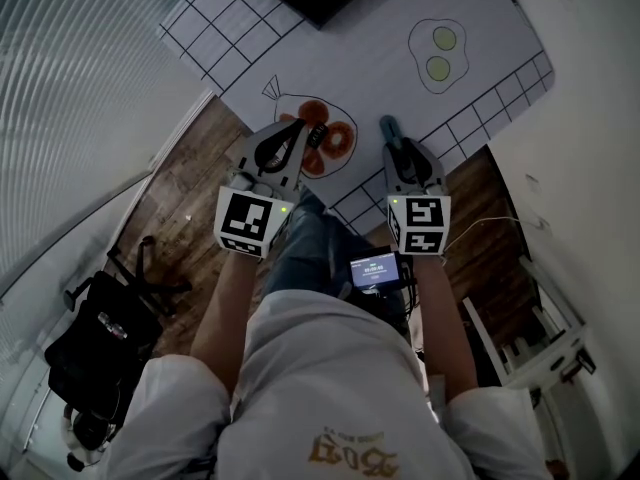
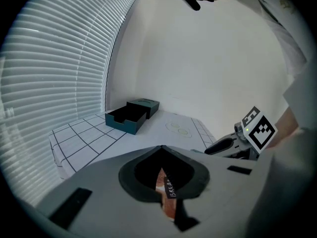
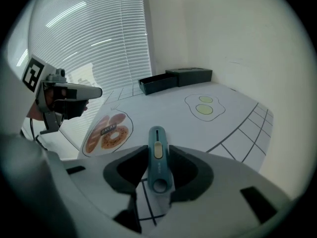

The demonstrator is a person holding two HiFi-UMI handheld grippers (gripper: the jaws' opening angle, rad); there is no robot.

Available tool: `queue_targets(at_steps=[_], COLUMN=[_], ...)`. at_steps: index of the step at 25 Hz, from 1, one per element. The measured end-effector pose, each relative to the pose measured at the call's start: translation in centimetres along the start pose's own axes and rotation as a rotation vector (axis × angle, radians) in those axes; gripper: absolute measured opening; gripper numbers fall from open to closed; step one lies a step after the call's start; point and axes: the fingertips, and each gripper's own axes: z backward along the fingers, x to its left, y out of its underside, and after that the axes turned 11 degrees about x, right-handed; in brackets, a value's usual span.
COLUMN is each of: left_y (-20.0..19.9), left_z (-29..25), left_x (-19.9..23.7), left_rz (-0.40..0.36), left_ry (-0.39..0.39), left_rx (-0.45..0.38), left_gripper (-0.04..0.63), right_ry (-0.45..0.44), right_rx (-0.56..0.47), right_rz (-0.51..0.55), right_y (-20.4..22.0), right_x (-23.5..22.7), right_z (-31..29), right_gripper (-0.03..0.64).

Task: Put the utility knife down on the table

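Right gripper (image 3: 157, 168): jaws clenched on a teal plastic utility knife (image 3: 157, 145) with a cream slider. They grip across its body just ahead of the ringed butt end, with the slider face up and the nose pointing away from the person. No blade shows past the nose. The head view places the knife at the near edge of the table (image 1: 480, 28), over the grid border of a white printed mat (image 3: 163, 110). Contact with the surface cannot be confirmed; it appears to be carried just above it. Left gripper (image 2: 162, 148): jaws closed tip to tip on nothing, held beside the right one above a round bread print (image 3: 106, 131) on the mat. Recommendation for the step in hand: carry the knife further in from the edge, to the plain mat between the bread print and the fried-egg drawing (image 3: 204, 106). Lower it level until its underside bears flat, and only then part the jaws. Withdraw straight back so the pads do not drag or spin it. The left gripper should keep clear. Beyond, well apart from the work, a dark teal open box (image 3: 157, 85) sits at the far end of the table, before white slatted window blinds (image 3: 94, 38).
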Motion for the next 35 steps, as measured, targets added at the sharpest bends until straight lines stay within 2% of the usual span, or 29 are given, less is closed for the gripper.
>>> queue_targets(at_steps=[14,18,20,25,35], left_y=[-0.8,-1.2,-1.5,-2.4,-4.9], left_z=[0.5,0.9,1.1,1.9,4.1], left_x=[-0.5,-0.6,-0.8,-1.2,-2.5], left_rz=[-0.005,-0.007,-0.010,-0.011,-0.039], left_ry=[-0.004,-0.012,-0.014,-0.019,-0.031], left_rx=[-0.016,-0.026,-0.037,-0.059,-0.106], left_gripper=[0.008,0.008,0.008,0.008,0.008], right_ry=[-0.007,0.015,0.023,0.038,0.077], right_rx=[-0.046,-0.081,-0.099,-0.139,-0.253], right_rz=[-0.042,-0.039,-0.030,-0.007,-0.029], right_y=[-1.4,-1.8,-2.1,-2.7,-5.2], right_x=[-0.6,-0.9,-1.1,-1.2,-2.3], right_z=[1.6,2.8,3.4,5.1,9.5], right_gripper=[0.135,0.035,0.015,0.009,0.008])
